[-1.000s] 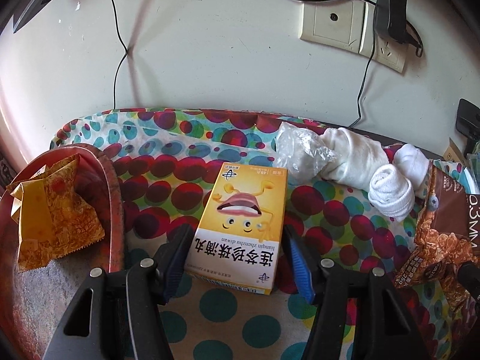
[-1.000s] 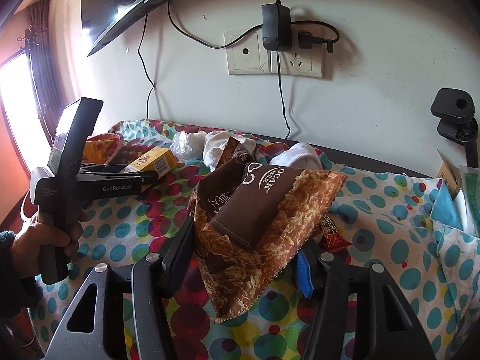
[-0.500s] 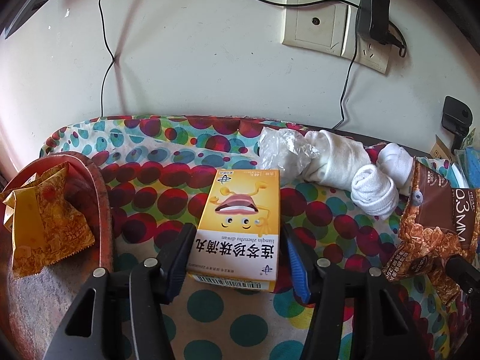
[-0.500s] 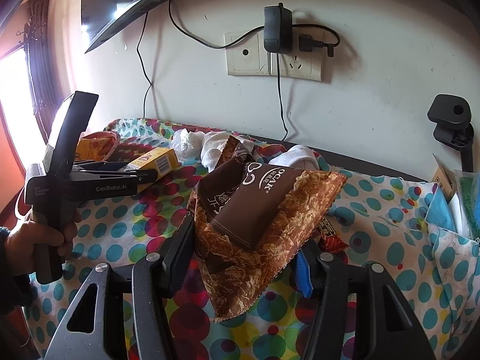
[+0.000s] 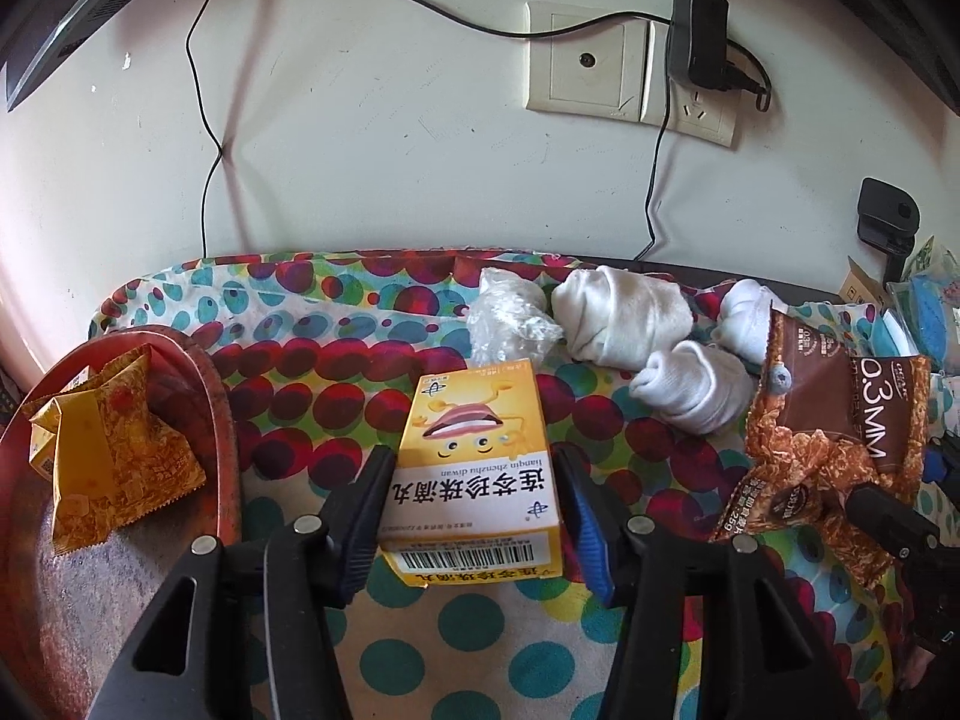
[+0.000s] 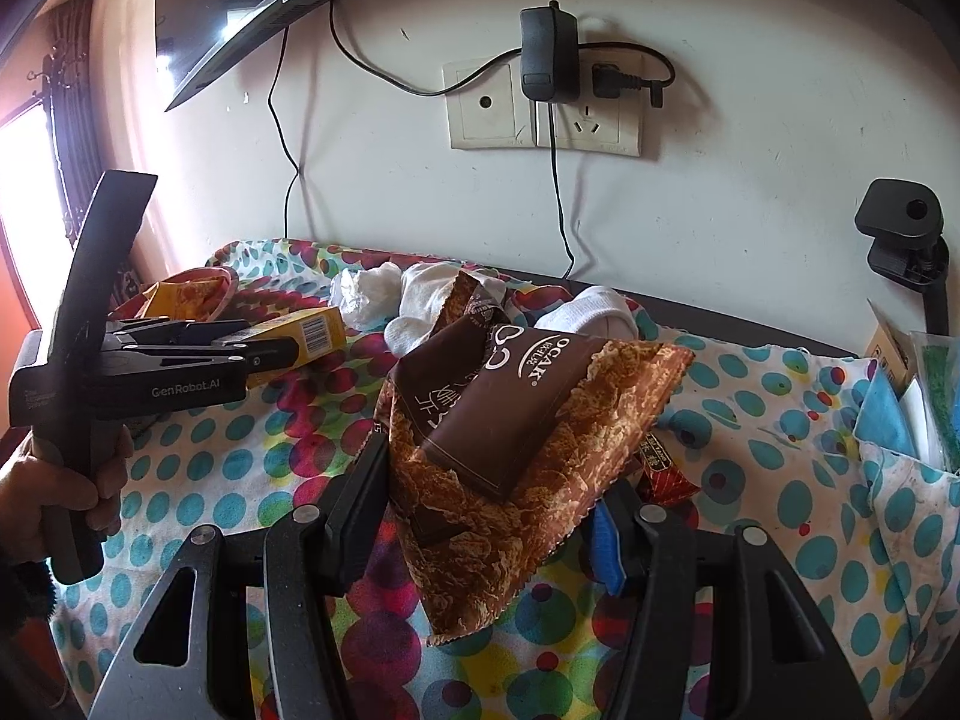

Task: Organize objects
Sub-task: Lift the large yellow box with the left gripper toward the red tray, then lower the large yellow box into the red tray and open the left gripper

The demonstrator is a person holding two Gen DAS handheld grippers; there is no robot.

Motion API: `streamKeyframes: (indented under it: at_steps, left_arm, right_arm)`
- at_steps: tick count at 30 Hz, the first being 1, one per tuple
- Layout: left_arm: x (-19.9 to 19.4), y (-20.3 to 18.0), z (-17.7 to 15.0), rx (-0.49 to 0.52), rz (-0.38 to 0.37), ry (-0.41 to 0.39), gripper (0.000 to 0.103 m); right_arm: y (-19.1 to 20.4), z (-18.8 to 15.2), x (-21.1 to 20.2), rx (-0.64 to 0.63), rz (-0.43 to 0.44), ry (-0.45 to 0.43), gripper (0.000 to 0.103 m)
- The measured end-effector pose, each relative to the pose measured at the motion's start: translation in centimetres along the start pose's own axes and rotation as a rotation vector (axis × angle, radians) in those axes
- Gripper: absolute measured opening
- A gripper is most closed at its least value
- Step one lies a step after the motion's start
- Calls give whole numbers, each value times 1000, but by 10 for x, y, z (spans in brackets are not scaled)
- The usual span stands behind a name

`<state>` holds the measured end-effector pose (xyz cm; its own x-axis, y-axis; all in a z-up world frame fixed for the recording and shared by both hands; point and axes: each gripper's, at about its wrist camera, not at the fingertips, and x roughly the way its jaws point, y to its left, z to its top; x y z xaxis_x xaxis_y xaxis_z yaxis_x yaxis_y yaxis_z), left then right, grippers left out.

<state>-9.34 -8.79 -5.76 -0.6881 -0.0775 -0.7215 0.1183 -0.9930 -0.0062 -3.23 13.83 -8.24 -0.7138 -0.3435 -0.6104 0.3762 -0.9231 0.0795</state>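
Observation:
A yellow medicine box sits between the fingers of my left gripper, whose jaws are closing with both pads against the box's sides. The box's barcode end tips toward the camera. The right wrist view shows the same box held just above the dotted cloth by the left gripper, with a person's hand on its handle. My right gripper is shut on a brown snack bag, held tilted over the cloth. That bag also shows at the right of the left wrist view.
A red tray at the left holds a yellow snack packet. Rolled white socks and crumpled plastic lie near the wall. A small red packet lies under the bag. A black clamp mount and blue items stand at the right.
The left fingers have narrowed onto the yellow box and its near end has come up, showing the barcode. The right gripper and its bag have stayed put.

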Motion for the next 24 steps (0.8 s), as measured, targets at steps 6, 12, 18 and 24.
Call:
streamKeyframes:
  at_steps: [6,12,18,24]
  left_arm:
    - [-13,-1,1,12,-3,-8,55]
    - [-28,4,-1,27,1,-13,55]
    - [-48,18,-1,47,20,-32,55]
    - [-69,42,-4,43,57,-49,55]
  right_arm:
    - [-3,0,2,19,5,8,55]
    - [-3,0,2,16,2,6,55]
    - [-2,1,2,12,-1,5,55]
    - [-2,1,3,13,0,6,55]
